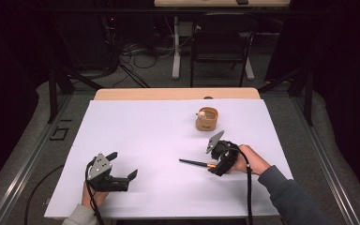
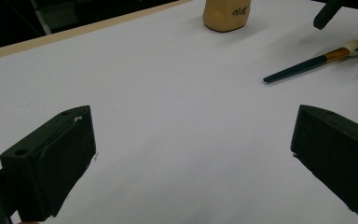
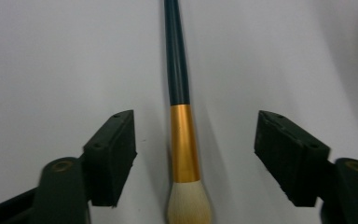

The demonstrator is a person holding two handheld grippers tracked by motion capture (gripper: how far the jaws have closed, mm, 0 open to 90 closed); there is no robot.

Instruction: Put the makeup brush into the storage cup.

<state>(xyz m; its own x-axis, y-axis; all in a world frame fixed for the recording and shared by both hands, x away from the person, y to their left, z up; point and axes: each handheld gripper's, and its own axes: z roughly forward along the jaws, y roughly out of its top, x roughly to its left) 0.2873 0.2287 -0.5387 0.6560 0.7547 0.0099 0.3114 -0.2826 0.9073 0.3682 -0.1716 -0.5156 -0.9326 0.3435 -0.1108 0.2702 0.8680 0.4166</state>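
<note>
Two claws are out over the white tabletop (image 1: 136, 126), and both stand with jaws apart, gripping nothing. The right claw (image 3: 193, 158) straddles a brush (image 3: 181, 116) that lies flat on the tabletop, the gold band and pale bristles between its jaws with a clear gap on each side. In the high view the brush (image 1: 194, 163) sits at about 4 o'clock from the tabletop's centre, dark handle pointing toward 9 o'clock, and a small tan cup (image 1: 206, 119) stands at about 1 o'clock. The left claw (image 1: 122, 176) rests near 7 o'clock, well apart from the brush.

My worry is the grip point. Closing on the smooth band could let the round shaft roll or squirt out sideways; closing lower would crush the bristles. The brush lies flat, so jaws set too high may skim over it, and set too low may scrape the tabletop. Lifted from the bristle end, the long handle would likely droop.
</note>
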